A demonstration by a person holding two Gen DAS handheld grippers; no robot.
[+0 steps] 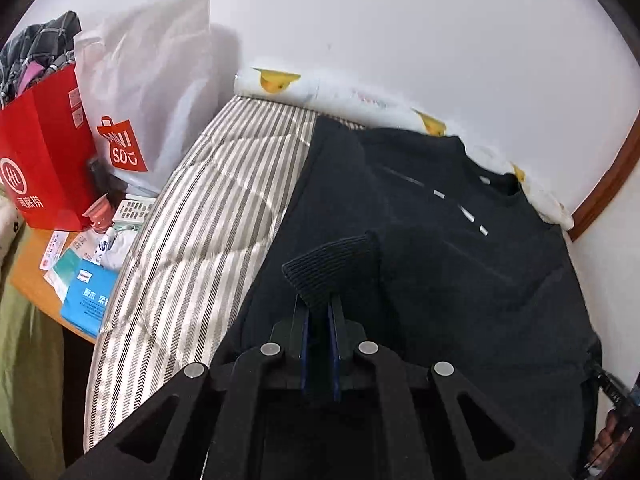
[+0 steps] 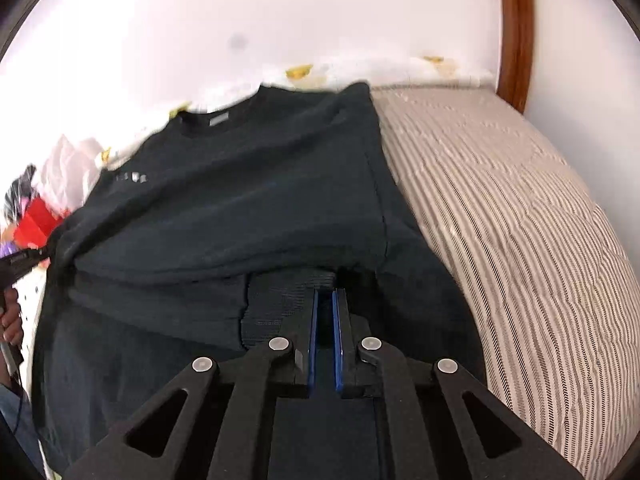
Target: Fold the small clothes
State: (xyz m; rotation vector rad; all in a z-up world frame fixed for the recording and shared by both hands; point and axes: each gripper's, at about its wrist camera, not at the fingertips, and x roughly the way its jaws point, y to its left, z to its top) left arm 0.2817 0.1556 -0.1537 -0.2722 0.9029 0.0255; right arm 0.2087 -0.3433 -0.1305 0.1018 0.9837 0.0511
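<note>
A dark navy sweatshirt (image 1: 440, 240) lies spread on the striped bed, neck toward the wall. My left gripper (image 1: 318, 300) is shut on its ribbed sleeve cuff (image 1: 332, 268) and holds it over the body of the garment. In the right wrist view the sweatshirt (image 2: 248, 200) fills the middle. My right gripper (image 2: 325, 296) is shut on the other ribbed cuff (image 2: 280, 300), also over the garment's lower part. The left gripper's side shows at the left edge of that view.
The striped quilt (image 2: 520, 240) has bare room to the right of the garment and to its left (image 1: 208, 220). A duck-print pillow (image 1: 304, 84) lies along the white wall. A side table (image 1: 28, 280) holds a red bag (image 1: 40, 160), a white Miniso bag (image 1: 140, 100), and small items.
</note>
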